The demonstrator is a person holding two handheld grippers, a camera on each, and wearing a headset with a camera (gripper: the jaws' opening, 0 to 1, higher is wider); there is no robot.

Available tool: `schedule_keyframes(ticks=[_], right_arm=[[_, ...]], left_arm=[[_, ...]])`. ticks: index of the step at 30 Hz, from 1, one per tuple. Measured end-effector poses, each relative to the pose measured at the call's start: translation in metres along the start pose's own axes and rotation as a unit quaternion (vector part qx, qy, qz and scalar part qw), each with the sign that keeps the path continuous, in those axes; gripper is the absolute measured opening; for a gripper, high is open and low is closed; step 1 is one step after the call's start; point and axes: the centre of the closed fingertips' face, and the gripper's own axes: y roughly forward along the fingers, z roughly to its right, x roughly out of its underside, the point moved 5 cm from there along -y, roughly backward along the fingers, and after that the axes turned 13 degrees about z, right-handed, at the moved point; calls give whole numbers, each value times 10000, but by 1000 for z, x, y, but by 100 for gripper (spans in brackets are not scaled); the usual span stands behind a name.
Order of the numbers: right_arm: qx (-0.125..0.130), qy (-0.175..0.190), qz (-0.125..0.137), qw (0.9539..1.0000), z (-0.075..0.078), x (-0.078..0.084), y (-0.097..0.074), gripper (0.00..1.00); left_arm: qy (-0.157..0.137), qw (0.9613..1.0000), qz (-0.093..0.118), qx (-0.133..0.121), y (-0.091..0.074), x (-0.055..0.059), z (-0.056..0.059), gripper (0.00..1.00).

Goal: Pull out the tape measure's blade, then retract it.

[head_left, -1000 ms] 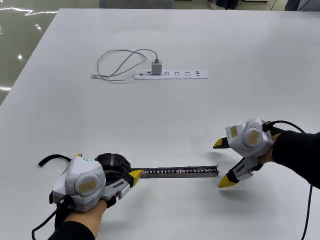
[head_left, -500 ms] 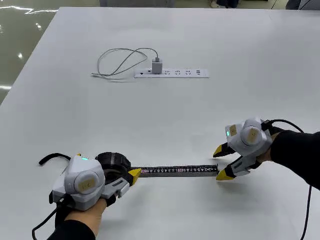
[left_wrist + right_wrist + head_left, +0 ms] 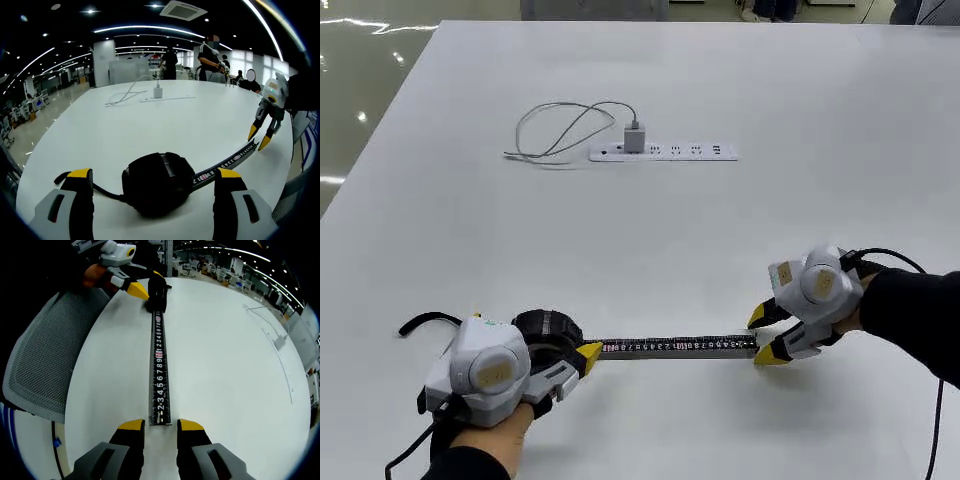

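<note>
Black blade [image 3: 160, 365] tip between right tool [image 3: 161, 425] jaw tips.

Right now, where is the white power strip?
In the head view, the power strip lies far up the table, beyond the tape measure, a charger plugged into its left end.

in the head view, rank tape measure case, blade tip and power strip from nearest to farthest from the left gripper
1. tape measure case, between the jaws.
2. blade tip, out to the right.
3. power strip, far ahead.
</note>
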Motion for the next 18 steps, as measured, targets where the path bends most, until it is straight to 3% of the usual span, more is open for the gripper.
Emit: schedule_keyframes(ticks=[13,18], right_arm=[[55,176,6,9998,0,0,2,15],[197,355,72,9991,2,0,2,11]], left_arm=[[-4,10000,-18,-15,0,1,-1,99],[-77,9999,-49,-64,0,3,-2,99]])
